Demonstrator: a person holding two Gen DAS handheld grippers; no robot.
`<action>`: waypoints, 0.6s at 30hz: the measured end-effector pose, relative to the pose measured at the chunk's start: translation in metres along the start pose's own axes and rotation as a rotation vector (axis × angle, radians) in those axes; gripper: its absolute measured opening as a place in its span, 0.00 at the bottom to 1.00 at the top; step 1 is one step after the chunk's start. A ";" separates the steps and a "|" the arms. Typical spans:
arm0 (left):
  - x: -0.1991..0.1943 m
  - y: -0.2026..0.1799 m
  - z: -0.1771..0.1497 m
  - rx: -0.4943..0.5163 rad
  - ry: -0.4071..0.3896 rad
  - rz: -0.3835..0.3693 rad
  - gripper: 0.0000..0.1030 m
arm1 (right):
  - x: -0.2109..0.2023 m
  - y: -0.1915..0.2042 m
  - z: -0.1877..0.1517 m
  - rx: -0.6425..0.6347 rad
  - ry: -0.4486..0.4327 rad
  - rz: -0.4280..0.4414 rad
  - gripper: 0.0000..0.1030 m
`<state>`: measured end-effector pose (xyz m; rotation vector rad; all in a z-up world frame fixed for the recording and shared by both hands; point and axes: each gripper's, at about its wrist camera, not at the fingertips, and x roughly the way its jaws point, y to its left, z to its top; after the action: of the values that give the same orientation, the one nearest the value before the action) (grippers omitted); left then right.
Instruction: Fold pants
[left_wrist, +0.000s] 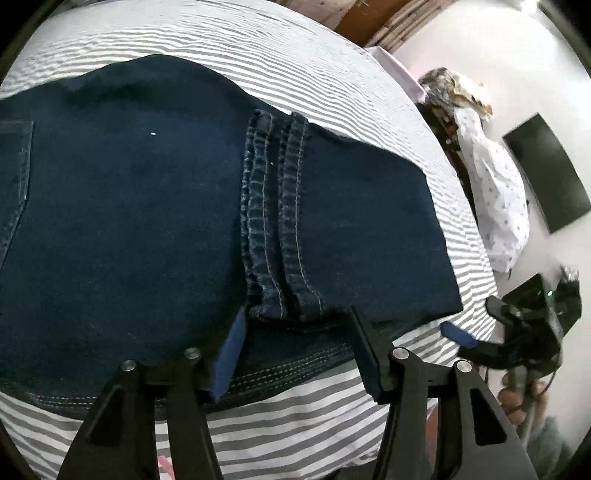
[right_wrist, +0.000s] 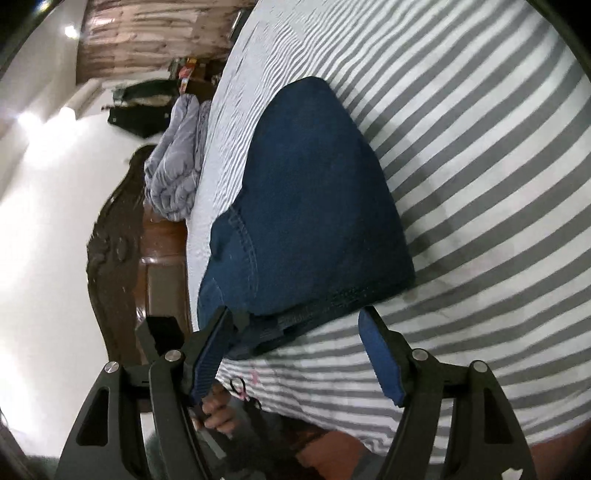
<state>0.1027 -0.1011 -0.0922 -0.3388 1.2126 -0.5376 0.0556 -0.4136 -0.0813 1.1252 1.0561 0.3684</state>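
Dark blue jeans (left_wrist: 147, 206) lie folded on a grey-and-white striped bed sheet (left_wrist: 280, 435). The leg hems (left_wrist: 277, 221) lie across the upper part of the pants. My left gripper (left_wrist: 295, 325) is open at the near edge of the jeans, its fingers straddling the hem ends without holding them. The right gripper shows at the right edge of the left wrist view (left_wrist: 458, 332). In the right wrist view the jeans (right_wrist: 314, 206) lie ahead, and my right gripper (right_wrist: 295, 317) is open at their near edge.
The bed's edge is close in both views. A dotted white pillow (left_wrist: 495, 192) and a black screen (left_wrist: 546, 173) are at the right. A grey quilt (right_wrist: 177, 162) and a dark wooden headboard (right_wrist: 118, 229) are at the left in the right wrist view.
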 end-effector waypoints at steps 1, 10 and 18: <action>0.000 0.002 0.001 -0.007 0.003 -0.007 0.55 | 0.003 -0.002 0.001 0.011 -0.009 0.018 0.66; 0.003 0.008 0.004 -0.042 0.020 -0.019 0.58 | 0.038 -0.005 0.011 0.034 -0.035 0.033 0.48; 0.002 -0.003 0.009 0.000 0.024 0.022 0.65 | 0.037 -0.005 0.019 0.023 -0.095 -0.035 0.41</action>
<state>0.1110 -0.1052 -0.0896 -0.3199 1.2381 -0.5239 0.0886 -0.3999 -0.1036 1.1320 0.9975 0.2729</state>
